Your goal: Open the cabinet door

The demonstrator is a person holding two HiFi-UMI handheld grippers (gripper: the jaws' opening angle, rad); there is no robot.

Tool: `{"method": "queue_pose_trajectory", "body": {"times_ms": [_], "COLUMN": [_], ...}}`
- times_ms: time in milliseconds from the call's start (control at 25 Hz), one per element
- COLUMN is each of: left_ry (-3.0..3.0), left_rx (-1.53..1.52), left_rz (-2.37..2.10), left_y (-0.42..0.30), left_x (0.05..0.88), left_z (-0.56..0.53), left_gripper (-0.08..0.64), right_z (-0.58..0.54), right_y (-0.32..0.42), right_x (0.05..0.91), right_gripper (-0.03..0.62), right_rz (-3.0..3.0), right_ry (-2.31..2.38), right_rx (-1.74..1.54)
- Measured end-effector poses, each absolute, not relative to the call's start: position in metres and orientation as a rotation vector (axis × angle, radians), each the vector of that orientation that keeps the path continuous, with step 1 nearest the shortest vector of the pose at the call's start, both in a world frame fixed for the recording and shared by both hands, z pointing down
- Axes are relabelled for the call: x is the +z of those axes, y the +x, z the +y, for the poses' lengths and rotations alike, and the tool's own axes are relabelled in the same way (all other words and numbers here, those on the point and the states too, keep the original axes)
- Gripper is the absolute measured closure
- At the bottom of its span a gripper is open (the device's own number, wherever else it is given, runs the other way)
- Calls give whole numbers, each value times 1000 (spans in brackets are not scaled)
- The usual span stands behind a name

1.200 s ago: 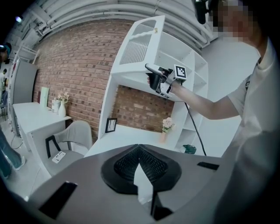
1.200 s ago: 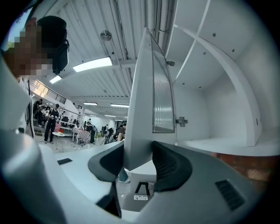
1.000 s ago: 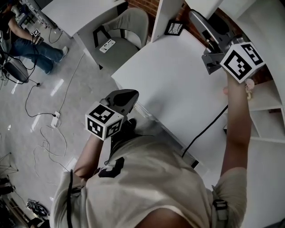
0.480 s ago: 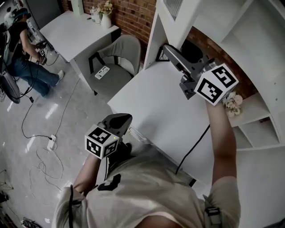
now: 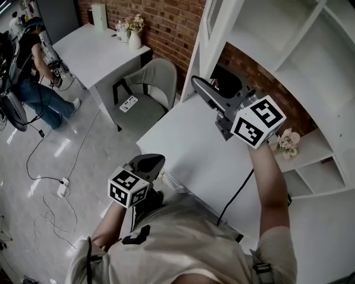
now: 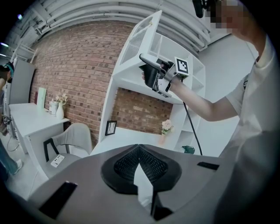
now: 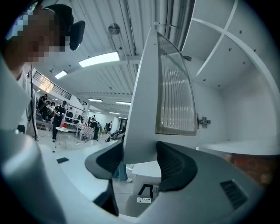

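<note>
The white cabinet door with a ribbed glass panel (image 7: pixel 146 87) stands swung open. In the head view it sits at about twelve o'clock, above the far edge of the white desk top (image 5: pixel 188 138). The right gripper (image 7: pixel 139 152) is raised at one o'clock in that view and points toward eleven. The door's lower free corner is between its jaws. Those jaws have just been opening and now stand spread, with one dark ribbed pad on either side of the door's thick edge. Whether either pad brushes the panel cannot be told. A small metal hinge (image 7: pixel 203 121) shows at three o'clock of the glass, on the inner wall of the open white cabinet compartment (image 5: pixel 277 33).

The left gripper (image 6: pixel 139 148) hangs low at seven o'clock in the head view, off the desk's near edge. Its jaws are pressed together at the tips with nothing between them.

At ten o'clock of the desk is a grey upholstered chair (image 5: pixel 150 83) with a flat white power strip (image 5: pixel 128 104) on its seat. Beyond it, toward twelve, runs a red brick wall (image 5: pixel 166 16), and a white vase of pale flowers (image 5: pixel 135 36) stands on a second white table. A person in blue jeans (image 5: pixel 33 72) is at ten o'clock on the glossy grey floor. A black cable (image 5: pixel 236 191) crosses the desk at five o'clock, below the right forearm.
</note>
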State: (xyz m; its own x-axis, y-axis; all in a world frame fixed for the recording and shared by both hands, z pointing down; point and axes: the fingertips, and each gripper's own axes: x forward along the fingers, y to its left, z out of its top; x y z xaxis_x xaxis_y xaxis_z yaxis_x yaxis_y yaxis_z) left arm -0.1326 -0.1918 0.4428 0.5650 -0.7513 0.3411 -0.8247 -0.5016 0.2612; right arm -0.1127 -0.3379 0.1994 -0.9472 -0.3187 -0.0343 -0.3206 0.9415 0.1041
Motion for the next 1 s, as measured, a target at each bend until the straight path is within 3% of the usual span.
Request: {"method": "queue_pose_trajectory", "body": {"times_ms": [1000], "left_ry": [2395], "left_rx": [228], "left_rz": [-1312], "left_y": [-165], "left_x": [441], "left_z": [-193], "left_gripper": [545], "right_z": [-335], "right_y": [-156], "right_x": [200], "right_gripper": [331], "right_rz": [3052], "right_ry": [-620], "right_rx": [161]}}
